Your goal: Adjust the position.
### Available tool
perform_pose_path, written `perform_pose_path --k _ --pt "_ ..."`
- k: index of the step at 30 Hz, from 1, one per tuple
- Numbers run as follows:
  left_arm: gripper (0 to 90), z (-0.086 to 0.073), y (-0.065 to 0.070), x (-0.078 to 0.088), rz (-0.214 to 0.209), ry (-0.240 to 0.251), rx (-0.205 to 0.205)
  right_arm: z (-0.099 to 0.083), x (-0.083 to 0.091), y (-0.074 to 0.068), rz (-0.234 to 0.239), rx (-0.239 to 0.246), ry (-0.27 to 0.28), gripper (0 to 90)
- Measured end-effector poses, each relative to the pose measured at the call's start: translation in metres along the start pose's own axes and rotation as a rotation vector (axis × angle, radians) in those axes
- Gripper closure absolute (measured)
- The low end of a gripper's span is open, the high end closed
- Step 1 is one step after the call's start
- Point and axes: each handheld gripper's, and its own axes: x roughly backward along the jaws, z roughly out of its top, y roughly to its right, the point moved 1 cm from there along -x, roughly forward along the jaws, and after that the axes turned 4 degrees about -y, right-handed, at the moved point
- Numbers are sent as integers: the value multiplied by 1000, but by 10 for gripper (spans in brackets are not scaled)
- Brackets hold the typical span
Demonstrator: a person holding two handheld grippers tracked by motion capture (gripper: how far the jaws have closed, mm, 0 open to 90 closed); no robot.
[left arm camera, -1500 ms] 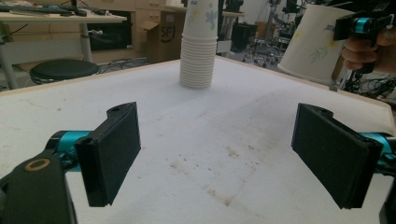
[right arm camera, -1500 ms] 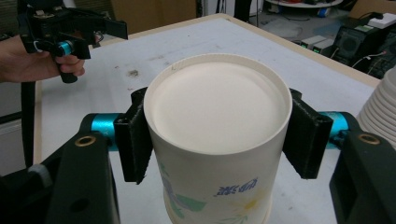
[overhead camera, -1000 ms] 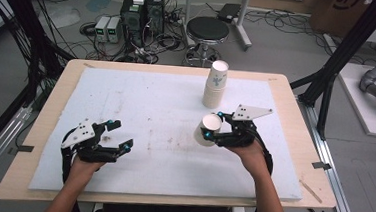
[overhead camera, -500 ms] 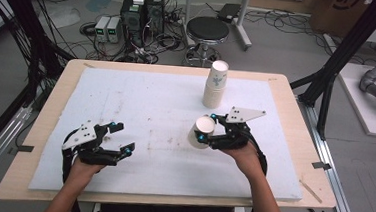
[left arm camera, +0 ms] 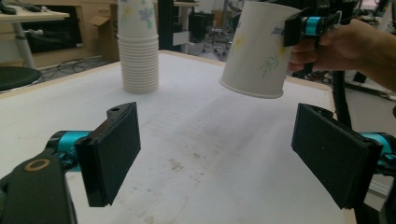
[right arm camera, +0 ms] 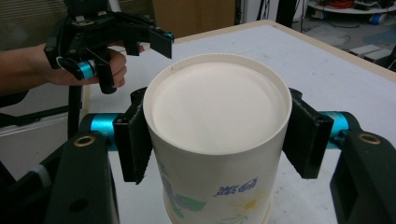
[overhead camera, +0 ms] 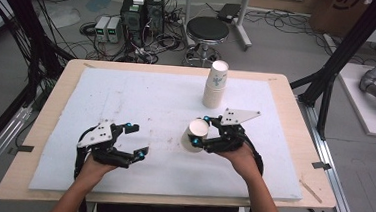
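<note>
My right gripper [overhead camera: 200, 133] is shut on a white paper cup [overhead camera: 194, 135] with a flower print, held just above the mat, tilted, base up. In the right gripper view the pads [right arm camera: 132, 140] press on both sides of the cup [right arm camera: 217, 154] just below its closed base. My left gripper [overhead camera: 141, 142] stands open low over the mat, left of the cup, nothing between its jaws. Seen from the left gripper [left arm camera: 222, 154], the cup [left arm camera: 257, 51] hangs ahead to the upper right in the right gripper [left arm camera: 303, 25]. An upside-down stack of cups [overhead camera: 215, 85] stands behind.
A white foam mat [overhead camera: 141, 98] covers the wooden table [overhead camera: 50, 106]. The cup stack [left arm camera: 137, 46] stands mouth down at the mat's far middle. Beyond the table are a black stool [overhead camera: 208, 29], black frame posts and cables on the floor.
My left gripper has moved to the right, toward the held cup, still open. The right gripper and its cup have drifted slightly left.
</note>
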Motion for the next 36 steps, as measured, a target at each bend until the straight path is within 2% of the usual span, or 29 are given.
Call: perform_pose_path --k 4,10,17,27,36 --pt "155 4 3 -16 -48 -25 -28 1 -1 -1 12 -1 7 349" --pt "155 12 8 -38 -119 -34 -40 1 -3 -4 26 1 4 349" --pt "155 20 13 -64 -178 -53 -64 0 -6 -6 55 -6 -1 349" --pt "157 22 18 -85 -222 -79 -78 -2 -7 -8 81 -13 -1 349" --pt "159 21 19 -94 -238 -88 -76 -1 -10 -8 94 -12 -2 349"
